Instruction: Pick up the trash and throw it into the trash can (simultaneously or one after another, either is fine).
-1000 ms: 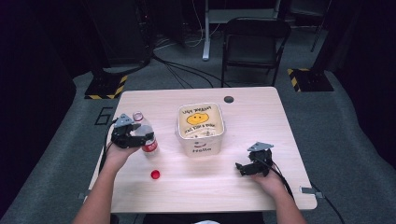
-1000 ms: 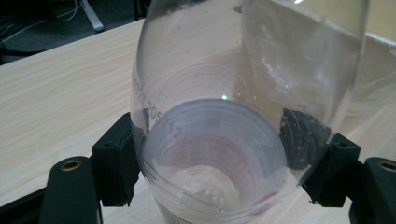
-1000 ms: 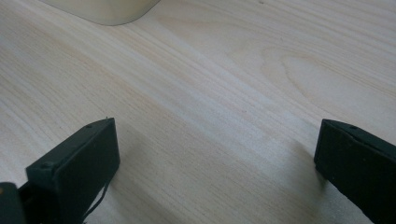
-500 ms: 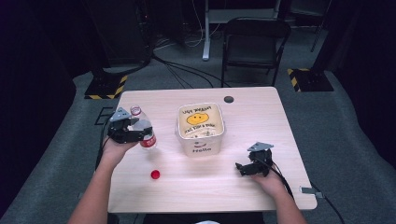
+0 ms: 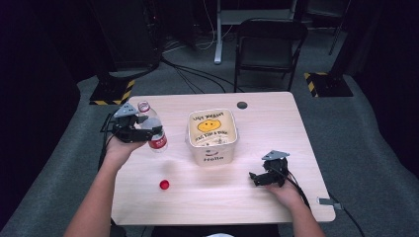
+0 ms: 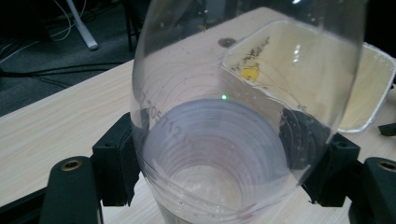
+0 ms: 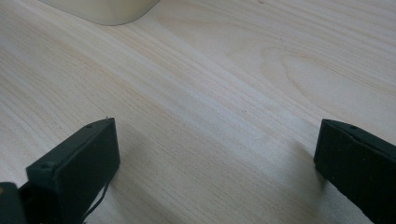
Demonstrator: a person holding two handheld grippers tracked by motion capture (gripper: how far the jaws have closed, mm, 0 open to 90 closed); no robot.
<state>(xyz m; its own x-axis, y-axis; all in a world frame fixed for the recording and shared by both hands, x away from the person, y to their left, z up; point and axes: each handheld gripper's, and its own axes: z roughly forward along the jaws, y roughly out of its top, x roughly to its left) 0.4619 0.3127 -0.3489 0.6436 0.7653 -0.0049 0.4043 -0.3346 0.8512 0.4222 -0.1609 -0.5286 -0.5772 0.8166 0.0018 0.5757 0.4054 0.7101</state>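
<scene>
from the high view, my left gripper [image 5: 148,132] has its jaws clamped across the middle of the clear bottle [image 5: 152,129], which is uncapped and lifted off the table [image 5: 276,123], tilted a little, just left of the white bucket [image 5: 212,136]. i judge the step in hand to be carrying the bottle over to the bucket; the next move calls for swinging it right, clearing the near rim, and tipping the open mouth over the inside. the red cap [image 5: 164,184] lies on the wood nearer me, well apart from both hands. my right gripper [image 5: 261,177] rests low on the table at the right, holding nothing. a dark round grommet [image 5: 242,104] sits behind the bucket, and a chair [image 5: 269,44] stands beyond the table; neither is in the way.

in the left gripper view, the bottle [image 6: 243,116] sits between the two black pads, pressed from both sides, and looks empty. through the plastic i see the bucket's [image 6: 373,84] yellow inside close ahead, so only its rim stands between.

in the right gripper view, the jaws stand wide apart over bare wood with nothing between them; the bucket's [image 7: 107,11] lower corner shows ahead.
</scene>
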